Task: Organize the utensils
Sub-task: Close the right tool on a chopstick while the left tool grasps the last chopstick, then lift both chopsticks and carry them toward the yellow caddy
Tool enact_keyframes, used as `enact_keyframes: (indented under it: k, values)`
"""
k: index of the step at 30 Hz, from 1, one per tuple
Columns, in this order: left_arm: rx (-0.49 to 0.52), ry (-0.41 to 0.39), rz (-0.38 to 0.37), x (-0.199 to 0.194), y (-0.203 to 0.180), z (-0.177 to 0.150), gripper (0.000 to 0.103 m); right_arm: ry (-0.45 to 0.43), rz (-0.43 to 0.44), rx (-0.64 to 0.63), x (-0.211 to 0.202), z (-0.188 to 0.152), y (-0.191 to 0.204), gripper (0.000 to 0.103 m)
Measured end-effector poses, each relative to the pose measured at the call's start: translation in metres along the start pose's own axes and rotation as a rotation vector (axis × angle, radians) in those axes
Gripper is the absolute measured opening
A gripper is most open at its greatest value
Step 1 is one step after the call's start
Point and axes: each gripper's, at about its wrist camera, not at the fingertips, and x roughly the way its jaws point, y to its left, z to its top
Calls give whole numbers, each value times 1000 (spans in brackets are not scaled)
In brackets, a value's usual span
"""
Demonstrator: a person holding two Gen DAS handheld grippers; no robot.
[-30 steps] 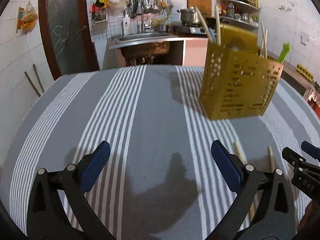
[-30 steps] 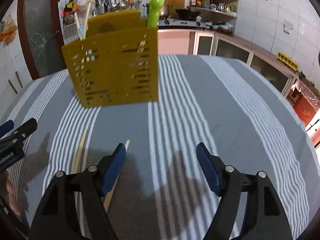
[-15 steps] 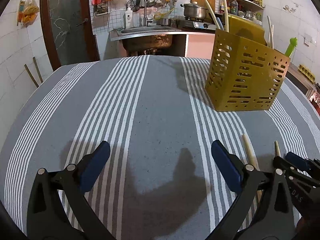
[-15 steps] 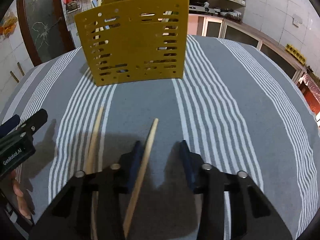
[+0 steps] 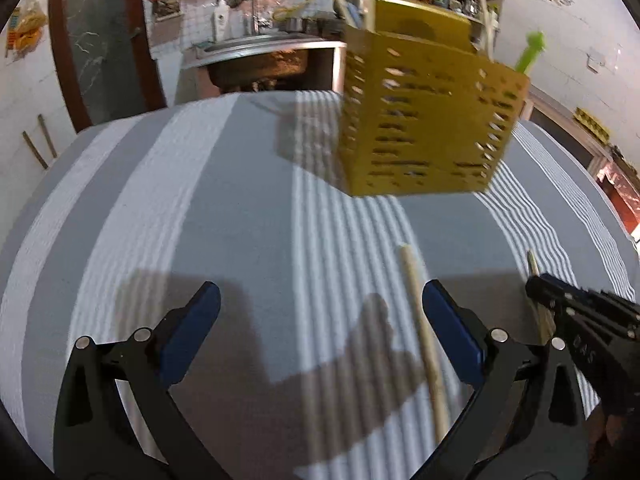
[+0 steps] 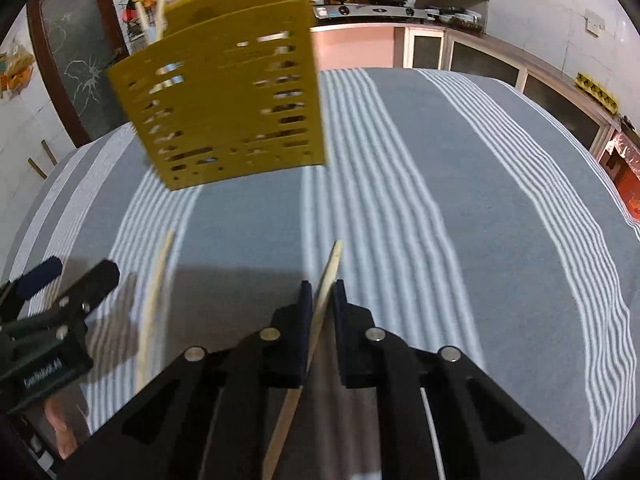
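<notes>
The yellow slotted utensil holder (image 6: 224, 92) stands on the striped desk (image 6: 460, 200) and serves as the landmark; a few sticks and a green-handled utensil (image 5: 530, 52) already poke out of its top. Two wooden chopsticks lie on the cloth on the near side of the holder, roughly pointing toward it. The right hand-held gripper (image 6: 322, 300) has just been closing, and its blue pads now pinch the right chopstick (image 6: 326, 280) a little way back from the tip that faces the holder. The left hand-held gripper (image 5: 320, 328) is spread wide with nothing between its jaws; the left chopstick (image 5: 424, 336) lies just inside its right finger, untouched. A chopstick is light, stiff and thin, with a smooth surface, so it will likely swing or slip in a narrow pinch. Holding it nearer the middle would probably balance it better, though a hold toward one end leaves more free length to drop into the holder.
</notes>
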Motion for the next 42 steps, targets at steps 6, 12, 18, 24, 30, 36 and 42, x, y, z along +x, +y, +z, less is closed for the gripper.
enact_keyframes:
  k: [6,12,18,24,30,36,42]
  values:
    - [25,63,-30,11,-22,-5,74,-2,2,33,1,5,-28,11]
    - [37,108,-59,16,-36,-3,40,-9,7,26,4,7,-26,11]
    - [25,139,-68,24,-39,7,13,-7,20,44,7,9,-25,9]
    - [10,134,-79,24,-38,10,6,-18,25,41,5,8,-21,8]
    - [-15,110,-96,16,-29,8,6,-45,33,42,-7,6,-18,8]
    - [-41,46,-110,-3,-20,14,6,-111,33,37,-29,8,-18,8]
    - [-40,-62,-118,-37,-9,20,6,-213,40,31,-60,11,-16,7]
